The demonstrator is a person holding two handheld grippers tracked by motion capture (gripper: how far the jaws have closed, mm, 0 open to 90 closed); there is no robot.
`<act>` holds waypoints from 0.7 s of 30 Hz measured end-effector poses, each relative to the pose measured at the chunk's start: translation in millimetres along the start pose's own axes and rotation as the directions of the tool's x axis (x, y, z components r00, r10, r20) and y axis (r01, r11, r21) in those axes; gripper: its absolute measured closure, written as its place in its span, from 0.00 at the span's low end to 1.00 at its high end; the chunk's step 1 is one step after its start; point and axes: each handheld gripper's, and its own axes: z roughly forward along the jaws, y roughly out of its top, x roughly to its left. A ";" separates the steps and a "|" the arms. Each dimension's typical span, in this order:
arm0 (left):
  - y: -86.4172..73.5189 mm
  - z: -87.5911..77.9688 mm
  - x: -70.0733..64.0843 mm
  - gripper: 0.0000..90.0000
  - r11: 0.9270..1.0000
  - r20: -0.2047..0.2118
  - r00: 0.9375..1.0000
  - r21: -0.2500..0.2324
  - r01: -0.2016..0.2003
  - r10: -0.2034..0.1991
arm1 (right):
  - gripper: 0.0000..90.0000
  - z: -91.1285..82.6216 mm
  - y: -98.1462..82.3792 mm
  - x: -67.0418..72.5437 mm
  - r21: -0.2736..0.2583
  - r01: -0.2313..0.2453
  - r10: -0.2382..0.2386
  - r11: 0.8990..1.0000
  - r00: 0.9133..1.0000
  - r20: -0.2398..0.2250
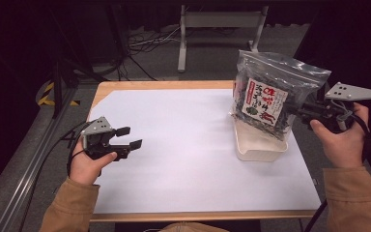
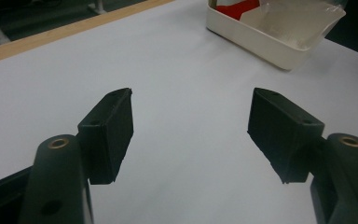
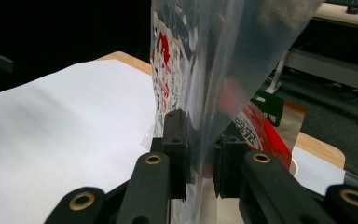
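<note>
Right gripper view: jaws pinch the clear bag (image 3: 214, 70) by one edge, so it hangs upright over the tray (image 1: 258, 145), likely to lower it in. High view: right gripper (image 1: 303, 112) holds it; left gripper (image 1: 130, 137), jaws spread and empty, waits over the paper (image 1: 183, 154).

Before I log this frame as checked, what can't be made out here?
- Tray interior: high view, the bag held by the right gripper hangs in front of it.
- Bag's label text: too small there; blurred in the right gripper view.
- Tray's far end: cut off by the top edge, left gripper view.
</note>
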 end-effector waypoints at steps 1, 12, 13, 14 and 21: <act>-0.1 -0.5 0.4 0.35 1.000 0.000 1.000 0.002 0.001 -0.001 | 0.87 1.2 -1.3 -0.8 0.002 -0.005 0.005 1.000 1.000 0.004; -2.5 -0.1 1.6 0.34 1.000 -0.002 1.000 0.009 0.009 -0.009 | 0.87 10.8 -11.6 -3.9 0.063 -0.013 0.007 0.998 0.996 0.087; -2.5 -0.1 1.7 0.34 1.000 -0.002 1.000 0.010 0.009 -0.009 | 0.87 11.2 -11.9 -3.9 0.066 -0.015 0.009 0.998 0.996 0.093; -2.7 -0.1 1.7 0.34 1.000 -0.002 1.000 0.010 0.010 -0.010 | 0.87 11.3 -12.4 -4.6 0.068 -0.018 0.011 0.998 0.996 0.092; -3.4 -0.6 2.9 0.34 1.000 -0.003 1.000 0.012 0.001 -0.001 | 0.87 17.1 -15.6 -3.4 0.100 -0.013 0.002 0.995 0.994 0.112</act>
